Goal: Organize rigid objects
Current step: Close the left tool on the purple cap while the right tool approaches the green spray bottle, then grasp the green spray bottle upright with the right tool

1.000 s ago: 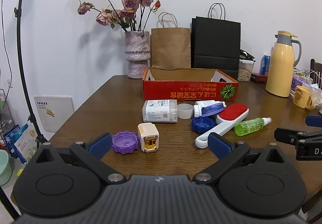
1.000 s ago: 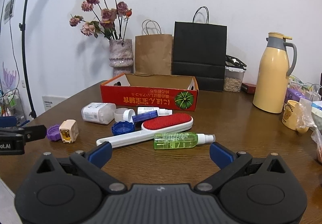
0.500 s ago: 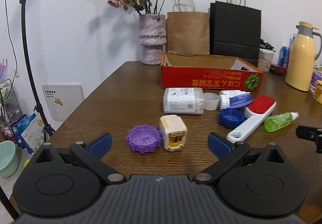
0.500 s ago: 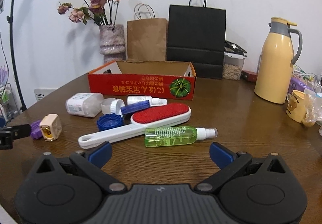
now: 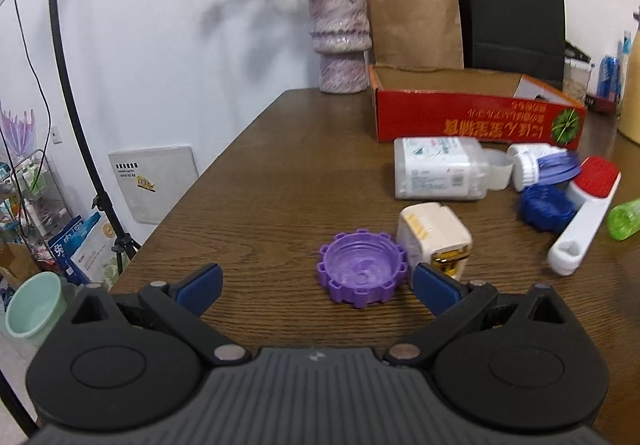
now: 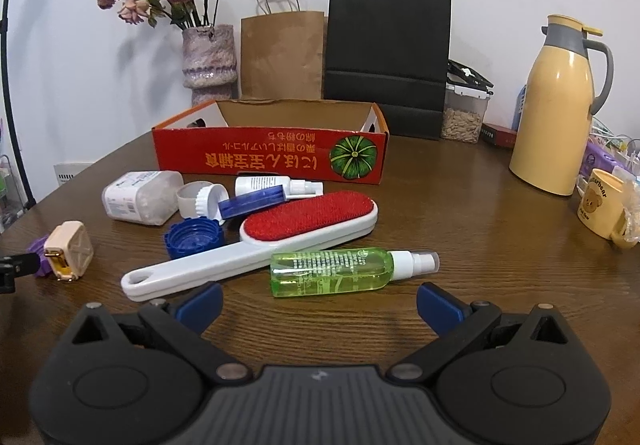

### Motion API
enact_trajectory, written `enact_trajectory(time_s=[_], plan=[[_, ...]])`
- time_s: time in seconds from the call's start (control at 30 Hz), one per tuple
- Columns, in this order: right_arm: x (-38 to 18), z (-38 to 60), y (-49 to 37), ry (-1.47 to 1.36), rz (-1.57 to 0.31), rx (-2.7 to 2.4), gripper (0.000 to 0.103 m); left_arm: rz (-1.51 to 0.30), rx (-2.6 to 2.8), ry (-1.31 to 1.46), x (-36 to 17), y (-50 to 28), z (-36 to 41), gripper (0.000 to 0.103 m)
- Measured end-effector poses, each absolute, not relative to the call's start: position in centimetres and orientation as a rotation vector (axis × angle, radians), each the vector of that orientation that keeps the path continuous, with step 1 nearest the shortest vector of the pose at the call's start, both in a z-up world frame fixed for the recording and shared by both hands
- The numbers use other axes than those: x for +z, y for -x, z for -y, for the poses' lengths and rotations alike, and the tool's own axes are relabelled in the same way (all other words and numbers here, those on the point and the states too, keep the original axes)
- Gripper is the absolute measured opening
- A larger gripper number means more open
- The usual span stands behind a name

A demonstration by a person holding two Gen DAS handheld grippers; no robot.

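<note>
Left gripper [image 5: 316,285] hovered low over the worktop [image 5: 260,205], fingers spread wide and empty. The purple cap [image 5: 363,272] lay open side up just ahead, right of the midline, nearer the right finger [image 5: 434,287] than the left. The cream plug [image 5: 434,235] sat just beside the cap on its right, possibly touching; could not tell.

Right gripper [image 6: 318,303] was likewise spread and empty, with the green bottle [image 6: 332,272] lying on its side just ahead between the fingers. The brush [image 6: 256,245] lay just behind the bottle, its handle [image 6: 192,271] running toward the left finger [image 6: 200,303].

Judged step: left side approaching the cap for transfer to the red box [image 6: 272,159], which looked empty.

Advice for the grasp: shift right to centre the cap, and slip the right finger into the narrow gap at the plug without nudging it. Close across the ribbed rim; a shallow cap may tilt or squirt out if pinched high. For the bottle, grip across the body, not the spray nozzle, and keep clear of the brush.

Surface: dark wood grain, level. Room: white wall; vase [image 6: 208,57] with dried roses, brown bag [image 6: 282,53] and black bag [image 6: 386,57] behind the box; yellow jug [image 6: 560,105] at right.
</note>
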State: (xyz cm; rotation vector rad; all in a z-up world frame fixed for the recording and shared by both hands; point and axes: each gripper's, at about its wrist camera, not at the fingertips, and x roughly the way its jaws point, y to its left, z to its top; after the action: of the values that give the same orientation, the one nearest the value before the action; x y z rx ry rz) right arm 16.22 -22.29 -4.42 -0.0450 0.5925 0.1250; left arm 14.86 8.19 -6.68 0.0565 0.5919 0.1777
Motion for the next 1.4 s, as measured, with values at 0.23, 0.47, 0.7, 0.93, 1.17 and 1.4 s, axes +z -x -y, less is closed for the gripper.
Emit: enact_trajectory(time_s=[0.23,0.47,0.7,0.93,1.17,1.4], plan=[[-4.9,22.1,-17.6,0.051,-0.609,0.116,0.103,-0.624,0.168,-0.068,-7.3,-16.4,-8.6,0.103],[-4.9,22.4,-19.0,0.055,-0.620,0.094,0.103,-0.623,0.136,-0.062,-7.2,-17.4,-8.7,0.096],[-4.7,22.9,-21.2,0.038,-0.655,0.047,0.103,-0.630,0.100,-0.034,-7.4,-17.8,-8.8,0.056],[-4.7,23.2,-23.6,-0.026,-0.703,0.014,0.103,-0.606,0.119,-0.015,-6.9,-17.4,-9.1,0.056],[-5.4,23.1,-25.5,-0.052,-0.749,0.007,0.103,-0.593,0.138,0.006,-6.4,-17.0,-9.4,0.056],[-6.0,23.7,-24.4,0.001,-0.767,0.048,0.096,-0.576,0.138,0.011,-5.8,-16.7,-9.1,0.056]])
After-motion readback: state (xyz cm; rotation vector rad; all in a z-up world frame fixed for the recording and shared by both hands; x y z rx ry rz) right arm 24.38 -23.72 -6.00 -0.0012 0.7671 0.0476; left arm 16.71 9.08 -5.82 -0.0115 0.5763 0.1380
